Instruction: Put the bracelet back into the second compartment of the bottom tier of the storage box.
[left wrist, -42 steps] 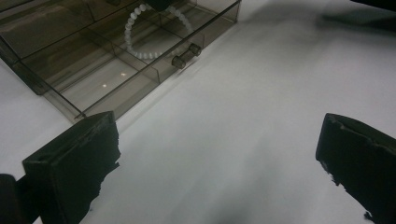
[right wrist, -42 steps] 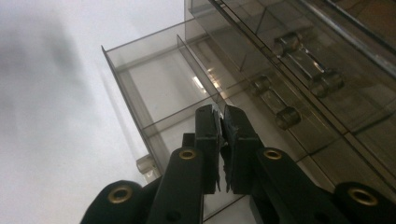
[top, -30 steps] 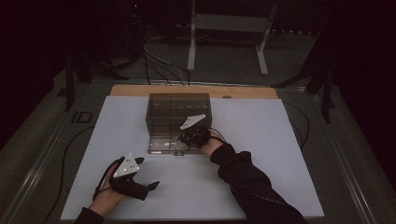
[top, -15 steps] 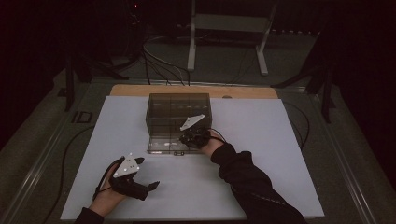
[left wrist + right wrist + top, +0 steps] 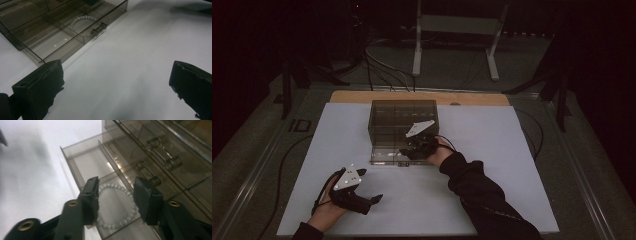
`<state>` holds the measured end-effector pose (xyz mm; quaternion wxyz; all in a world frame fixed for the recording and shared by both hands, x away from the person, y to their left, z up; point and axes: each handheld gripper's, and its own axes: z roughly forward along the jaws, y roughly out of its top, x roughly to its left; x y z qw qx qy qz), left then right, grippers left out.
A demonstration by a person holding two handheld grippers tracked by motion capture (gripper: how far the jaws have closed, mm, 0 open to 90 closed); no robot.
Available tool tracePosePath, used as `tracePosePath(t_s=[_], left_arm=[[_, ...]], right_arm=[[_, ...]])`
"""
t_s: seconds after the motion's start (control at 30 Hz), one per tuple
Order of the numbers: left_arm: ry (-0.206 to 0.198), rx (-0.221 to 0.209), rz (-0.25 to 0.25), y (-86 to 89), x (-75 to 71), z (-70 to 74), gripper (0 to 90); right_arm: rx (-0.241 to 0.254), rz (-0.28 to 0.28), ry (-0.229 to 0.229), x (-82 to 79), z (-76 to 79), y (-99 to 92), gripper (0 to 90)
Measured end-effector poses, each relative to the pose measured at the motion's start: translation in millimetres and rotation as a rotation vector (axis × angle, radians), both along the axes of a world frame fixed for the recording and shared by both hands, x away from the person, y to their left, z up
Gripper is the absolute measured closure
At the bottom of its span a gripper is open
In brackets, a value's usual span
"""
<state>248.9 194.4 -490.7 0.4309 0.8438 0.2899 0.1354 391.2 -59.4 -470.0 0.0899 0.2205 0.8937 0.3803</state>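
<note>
A smoky clear drawer box [image 5: 402, 117] stands mid-table with its bottom drawer [image 5: 387, 159] pulled out toward me. A white bead bracelet [image 5: 110, 225] lies flat in one of the drawer's compartments, and it is in the left gripper view as well, bracelet [image 5: 82, 20]. My right gripper [image 5: 116, 187] hovers over that compartment at the drawer front, right gripper [image 5: 409, 150]. Its jaws have just been opening; the bracelet lies under and between them, and the pads do not press on it. My left gripper [image 5: 117, 87] rests low at the near left, left gripper [image 5: 374, 201], open with nothing between its fingers.
The box sits on a white sheet [image 5: 492, 150] over a wooden table. The drawer has a small round knob [image 5: 98, 28] on its front. Cables and a metal stand [image 5: 417, 45] lie on the floor beyond the table. Bare sheet lies to the right and near me.
In the high view both hands keep their places: the right stays at the drawer front, the left at the near left. No change in the jaws can be made out there.
</note>
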Motion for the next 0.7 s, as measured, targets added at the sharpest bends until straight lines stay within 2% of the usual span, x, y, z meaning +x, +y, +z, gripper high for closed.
tracePosePath(t_s=[0.07,0.13,0.17,0.3,0.33,0.37,0.43,0.47,0.53,0.57,0.63,0.67,0.7], left_arm=[[0.000,0.000,0.000,0.1,0.0,0.1,0.0],[0.000,0.000,0.000,0.2,0.2,0.1,0.0],[0.000,0.002,0.000,0.2,0.2,0.2,0.0],[-0.003,-0.001,0.001,0.0,-0.1,0.3,0.0],[-0.003,-0.001,0.001,0.0,-0.1,0.3,0.0],[-0.002,0.000,0.002,0.0,-0.1,0.3,0.0],[-0.002,0.000,0.004,0.0,-0.1,0.3,0.0],[-0.002,0.002,0.004,0.0,0.0,0.3,0.0],[-0.002,-0.002,0.003,0.1,0.0,0.6,0.0],[-0.004,-0.001,0.005,0.0,-0.1,0.7,0.0],[-0.003,-0.001,0.003,0.0,-0.2,0.7,0.0],[-0.003,0.001,0.003,-0.1,-0.2,0.6,0.0],[-0.002,0.001,0.002,-0.2,-0.3,0.6,0.0]], right_arm=[[0.007,0.019,0.011,-1.5,3.4,-0.3,47.8],[0.011,0.025,0.014,-2.1,4.7,-0.6,46.7],[0.016,0.028,0.019,-2.6,6.1,-0.9,42.9],[0.044,0.023,0.025,-4.9,14.5,-4.4,33.0],[0.044,0.023,0.025,-4.9,14.5,-4.4,33.0],[0.050,0.020,0.009,-6.0,17.3,-5.9,28.7],[0.053,0.019,0.006,-6.4,18.7,-6.7,28.5],[0.061,0.021,0.007,-7.0,21.0,-8.3,24.7],[0.062,0.015,0.005,-7.2,21.9,-9.2,23.0],[0.064,0.020,0.015,-7.2,23.4,-11.1,19.3],[0.065,0.015,0.022,-7.6,23.9,-11.6,18.4],[0.069,0.023,0.024,-8.0,24.5,-14.3,13.3],[0.069,0.023,0.024,-8.0,24.5,-14.3,13.3]])
